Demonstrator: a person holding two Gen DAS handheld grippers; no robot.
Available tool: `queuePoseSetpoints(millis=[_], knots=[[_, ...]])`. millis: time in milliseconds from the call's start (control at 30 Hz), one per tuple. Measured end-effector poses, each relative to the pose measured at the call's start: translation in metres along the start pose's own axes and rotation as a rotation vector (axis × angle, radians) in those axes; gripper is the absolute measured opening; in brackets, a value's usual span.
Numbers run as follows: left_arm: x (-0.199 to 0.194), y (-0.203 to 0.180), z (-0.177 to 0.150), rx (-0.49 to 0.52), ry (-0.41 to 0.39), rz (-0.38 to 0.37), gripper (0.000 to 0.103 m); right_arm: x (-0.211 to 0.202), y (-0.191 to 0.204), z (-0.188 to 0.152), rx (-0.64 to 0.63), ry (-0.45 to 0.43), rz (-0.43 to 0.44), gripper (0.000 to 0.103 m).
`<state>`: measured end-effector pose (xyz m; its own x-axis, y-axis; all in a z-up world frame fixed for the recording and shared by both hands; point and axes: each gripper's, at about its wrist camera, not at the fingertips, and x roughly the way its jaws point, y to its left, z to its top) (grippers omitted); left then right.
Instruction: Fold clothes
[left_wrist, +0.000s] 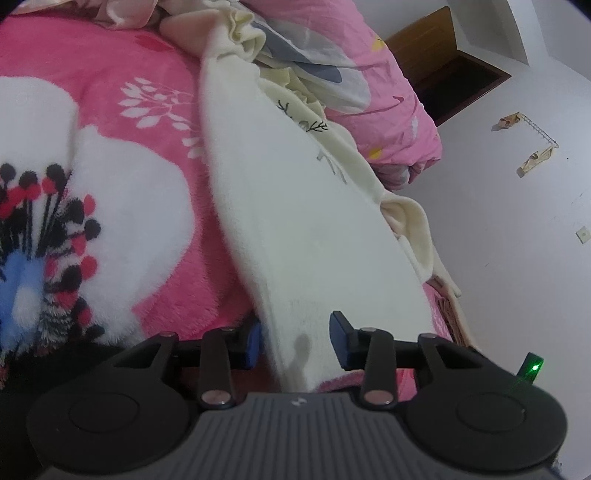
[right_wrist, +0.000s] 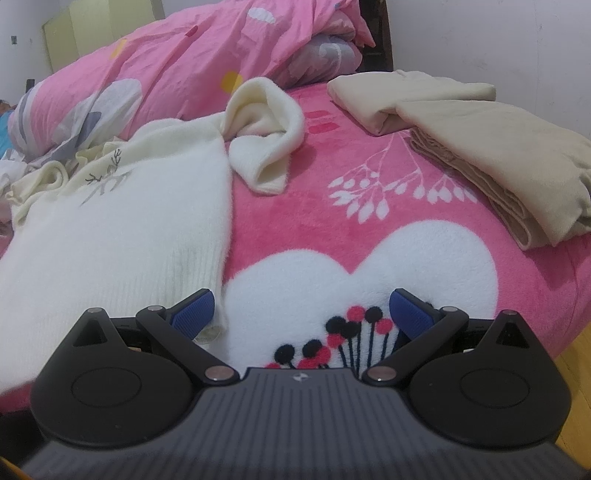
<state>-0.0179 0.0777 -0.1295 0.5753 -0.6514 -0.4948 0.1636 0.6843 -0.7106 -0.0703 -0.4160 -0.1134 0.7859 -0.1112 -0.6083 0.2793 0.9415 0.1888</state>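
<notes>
Lying between the jaws: the hem of the white sweater (left_wrist: 295, 221), which runs away from the left gripper (left_wrist: 295, 341) up the middle of the left wrist view.
Left gripper: jaws partly apart, one blue pad at the sweater's left edge and the other resting over the cloth; the cloth looks flat there, not pinched.
Left of the left gripper: the pink blanket (left_wrist: 147, 129) of the bed, with a white heart and black and red dots.
Far right of the left gripper: a pink quilt (left_wrist: 388, 92) bunched beyond the sweater, then a white wall.
Right gripper (right_wrist: 301, 314): jaws wide apart and holding nothing, above the white heart on the blanket (right_wrist: 314, 184).
Left of the right gripper: the sweater (right_wrist: 122, 236) lies flat on the bed, with its ribbed hem corner just beside the left pad (right_wrist: 194, 312).
Ahead of the right gripper: one cream sleeve (right_wrist: 266, 122) lies curled on the blanket, and the quilt (right_wrist: 177, 66) is behind it.
Right of the right gripper: folded beige clothes (right_wrist: 480, 155) lie in a pile near the bed's edge, well apart from the sweater.
</notes>
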Motion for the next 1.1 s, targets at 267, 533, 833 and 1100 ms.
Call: queuePoseSetpoints(millis=[267, 533, 833, 1100], knots=[[0.001, 0.000, 0.001, 0.009, 0.010, 0.012, 0.035, 0.000, -0.013, 0.022, 0.116, -0.007, 0.153, 0.090], [0.003, -0.001, 0.001, 0.012, 0.014, 0.015, 0.035, 0.027, -0.023, 0.035, 0.255, 0.089, 0.370, 0.059], [0.005, 0.000, 0.001, 0.016, 0.019, 0.015, 0.033, 0.044, -0.013, 0.034, 0.230, 0.206, 0.447, 0.034], [0.006, 0.003, 0.001, 0.008, 0.023, 0.013, 0.030, 0.046, -0.024, 0.028, 0.266, 0.239, 0.490, 0.014]])
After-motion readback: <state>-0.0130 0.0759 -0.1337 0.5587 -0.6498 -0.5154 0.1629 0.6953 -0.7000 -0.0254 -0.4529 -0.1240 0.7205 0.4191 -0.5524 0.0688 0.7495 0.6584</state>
